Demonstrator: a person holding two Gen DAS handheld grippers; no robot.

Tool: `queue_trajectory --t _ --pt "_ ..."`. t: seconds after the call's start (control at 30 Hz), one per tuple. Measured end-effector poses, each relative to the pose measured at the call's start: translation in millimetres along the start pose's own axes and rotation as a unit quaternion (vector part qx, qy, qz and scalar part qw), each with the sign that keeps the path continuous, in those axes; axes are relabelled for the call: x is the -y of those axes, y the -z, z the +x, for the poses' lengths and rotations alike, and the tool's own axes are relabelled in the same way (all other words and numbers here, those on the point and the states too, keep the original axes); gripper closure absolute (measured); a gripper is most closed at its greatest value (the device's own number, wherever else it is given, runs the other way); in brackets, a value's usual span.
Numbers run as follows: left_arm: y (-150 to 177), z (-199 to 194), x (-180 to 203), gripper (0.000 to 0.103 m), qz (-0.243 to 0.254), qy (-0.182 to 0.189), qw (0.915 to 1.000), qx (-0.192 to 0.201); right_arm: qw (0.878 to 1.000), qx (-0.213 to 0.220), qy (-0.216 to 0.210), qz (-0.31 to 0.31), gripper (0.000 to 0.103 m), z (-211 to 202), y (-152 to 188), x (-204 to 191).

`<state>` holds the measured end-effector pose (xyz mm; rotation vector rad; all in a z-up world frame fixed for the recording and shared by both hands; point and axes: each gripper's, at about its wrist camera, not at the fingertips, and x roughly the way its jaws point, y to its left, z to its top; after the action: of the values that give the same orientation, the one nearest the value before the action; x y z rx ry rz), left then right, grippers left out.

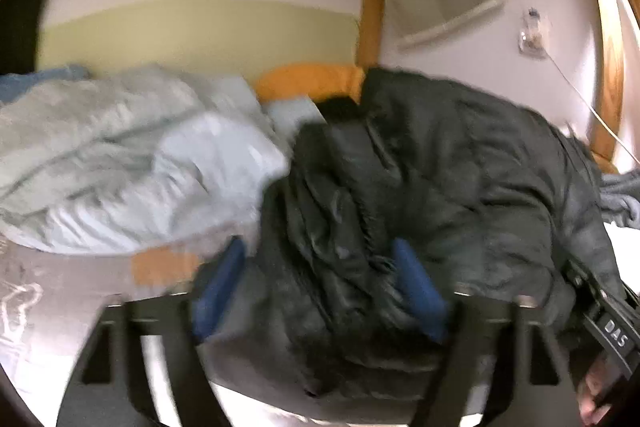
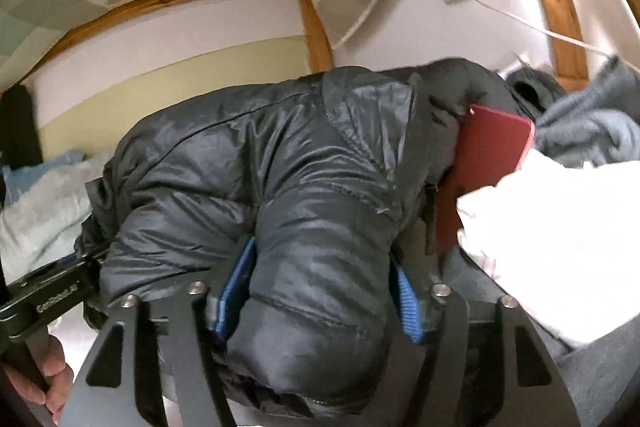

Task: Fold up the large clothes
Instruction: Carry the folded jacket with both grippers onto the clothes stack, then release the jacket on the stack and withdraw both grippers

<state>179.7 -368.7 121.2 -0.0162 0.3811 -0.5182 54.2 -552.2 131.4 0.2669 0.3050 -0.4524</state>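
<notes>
Jacket (image 2: 304,163), a dark puffy quilted one with a glossy shell, heaped on the bed and gripped from both sides.

Right gripper (image 2: 320,287) has its blue ribbed pads pressed against a fat rolled bulge of padding; left gripper (image 1: 320,287) stands wider, blue fingers (image 1: 416,291) flanking a crumpled fold, though blur hides whether they pinch it. Pale rumpled bedding (image 1: 120,163) lies just beside, a flat red case (image 2: 480,167) and white cloth (image 2: 552,247) opposite.

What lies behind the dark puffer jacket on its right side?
A red flat item pokes out behind the dark puffer jacket, beside grey fabric; its lower part is hidden.
</notes>
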Motion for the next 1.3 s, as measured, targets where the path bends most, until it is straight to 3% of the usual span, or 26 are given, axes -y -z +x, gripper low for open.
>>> queue_trajectory --t 0.03,0.13,0.17,0.2,0.27,0.37,0.43,0.5,0.6,0.73,0.9,1.0,1.13,1.3 --pt "0.4 -2.6 -5.8 0.003 0.001 -0.004 0.9999 0.015 1.000 -0.006 0.000 -0.001 0.038 -0.2 1.6 -0.8" --pt "1.0 -16.7 -18.1 0.000 0.026 -0.019 0.9989 0.035 1.000 -0.012 -0.005 0.016 0.031 -13.4 1.2 -0.5" --pt "3.9 -23.4 -23.0 0.000 0.039 -0.025 0.9984 0.031 1.000 0.002 0.008 0.021 0.017 -19.7 -0.2 0.3" --pt "7.4 -32.3 -29.0 0.000 0.047 -0.028 0.9978 0.038 0.999 0.021 0.021 0.020 0.011 -28.0 -1.2 -0.9" --pt "15.6 -55.9 -42.2 0.000 0.058 -0.054 0.9948 0.064 0.997 0.064 0.043 -0.003 0.011 -44.4 -0.8 -7.2" --pt "18.5 -91.4 -64.6 0.000 0.045 -0.050 0.9931 0.096 0.995 0.084 0.049 -0.026 0.010 -58.3 0.3 -19.4" --pt "18.2 -114.3 -77.3 0.000 0.029 -0.042 0.9920 0.116 0.994 0.099 0.026 -0.025 0.009 -71.3 5.5 -28.7" --pt "18.3 -131.7 -85.0 0.000 0.036 -0.050 0.9896 0.130 0.994 0.112 0.001 -0.016 0.000 -80.9 12.6 -37.3" --pt "20.9 -141.3 -95.6 0.000 0.059 -0.077 0.9880 0.120 0.991 0.128 -0.034 -0.021 0.000 -103.3 34.9 -65.5" --pt "39.8 -158.1 -116.8 0.000 0.052 -0.081 0.9882 0.120 0.992 0.085 -0.052 -0.077 0.000 -113.9 65.9 -107.4" --pt "75.2 -171.0 -132.9 0.000 0.053 -0.076 0.9894 0.112 0.994 0.056 -0.058 -0.069 0.000 -112.9 107.0 -125.8" --pt "100.0 -172.7 -134.9 0.000 0.063 -0.089 0.9879 0.110 0.994 0.057 -0.052 -0.073 0.000 -111.8 131.3 -133.3" --pt "129.1 -162.6 -150.0 0.000 0.031 -0.090 0.9918 0.085 0.993 0.086 -0.029 -0.070 0.000 -113.8 150.4 -136.5" --pt "144.3 -147.2 -156.9 0.001 0.036 -0.096 0.9917 0.078 0.995 0.079 -0.014 -0.068 0.000 -101.9 166.3 -137.3"
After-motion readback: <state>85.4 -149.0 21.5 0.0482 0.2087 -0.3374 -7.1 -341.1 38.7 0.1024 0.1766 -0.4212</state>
